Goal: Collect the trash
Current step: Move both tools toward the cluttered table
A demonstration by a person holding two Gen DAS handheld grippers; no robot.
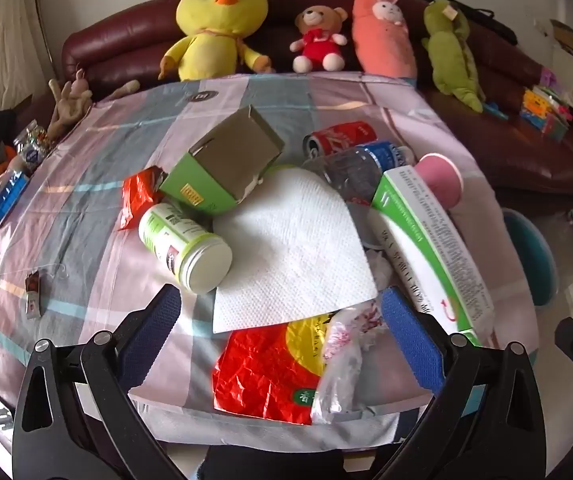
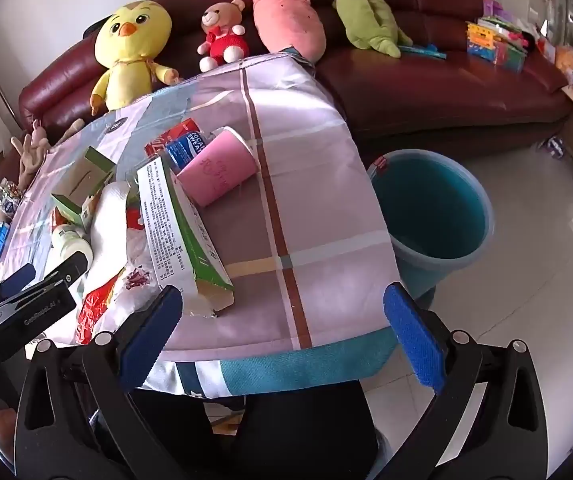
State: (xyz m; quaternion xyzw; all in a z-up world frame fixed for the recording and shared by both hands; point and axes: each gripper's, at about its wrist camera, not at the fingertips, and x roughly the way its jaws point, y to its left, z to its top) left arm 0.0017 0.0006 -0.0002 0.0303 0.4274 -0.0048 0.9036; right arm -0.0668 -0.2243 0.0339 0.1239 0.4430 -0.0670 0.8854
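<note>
Trash pile [image 1: 286,232]: ahead of left gripper [image 1: 282,320], fingers spread wide, empty. Right gripper [image 2: 282,320]: likewise agape, bin [image 2: 430,208] nearer it.

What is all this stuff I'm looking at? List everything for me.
paper towel: one, white, middle of the pile
bottle: one, white and green, lying left of the towel
small box: one, green and brown, atop the pile
long box: one, white and green, right side
cup: one, pink, on its side
can: one, red, behind the pile
red wrapper: one, near table edge
bucket: one, teal, on the floor beside the table
plush toys: four, on the maroon sofa
left claw: open
right claw: open
</note>
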